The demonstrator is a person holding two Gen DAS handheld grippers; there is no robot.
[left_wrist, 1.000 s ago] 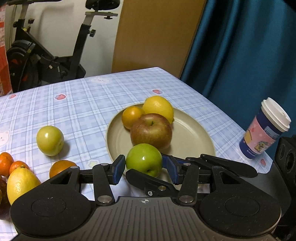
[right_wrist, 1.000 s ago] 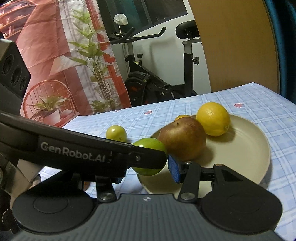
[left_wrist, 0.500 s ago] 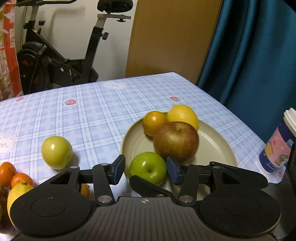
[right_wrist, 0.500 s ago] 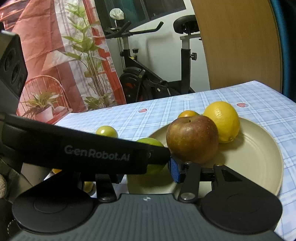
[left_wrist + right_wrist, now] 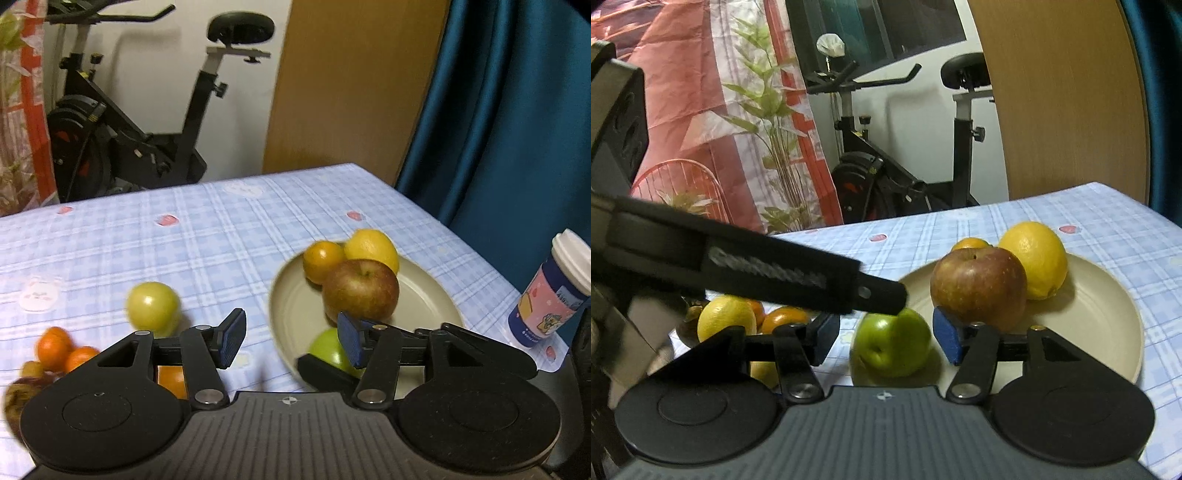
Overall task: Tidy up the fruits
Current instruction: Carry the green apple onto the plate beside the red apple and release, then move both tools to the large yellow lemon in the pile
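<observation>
A green apple (image 5: 894, 347) rests at the near left edge of the beige plate (image 5: 1100, 306), beside a red apple (image 5: 979, 288), a lemon (image 5: 1038, 258) and an orange (image 5: 969, 243). My right gripper (image 5: 886, 341) straddles the green apple; its jaws are opening and the pads do not press on it. My left gripper (image 5: 291, 339) is opening too, with only tablecloth between its pads. In the left wrist view the green apple (image 5: 327, 350) shows behind the right finger, on the plate (image 5: 436, 295). The left gripper's body (image 5: 775, 273) crosses the right wrist view.
A yellow-green apple (image 5: 151, 306) lies loose on the checked cloth left of the plate. Several oranges (image 5: 55, 347) and a lemon (image 5: 726, 319) are heaped at the near left. A lidded paper cup (image 5: 550, 295) stands near the table's right edge. An exercise bike (image 5: 129, 140) stands behind the table.
My left gripper has drawn back, up and to the left, so the green apple is no longer between its pads. The right gripper's jaws have widened around the apple, which stays on the plate.
</observation>
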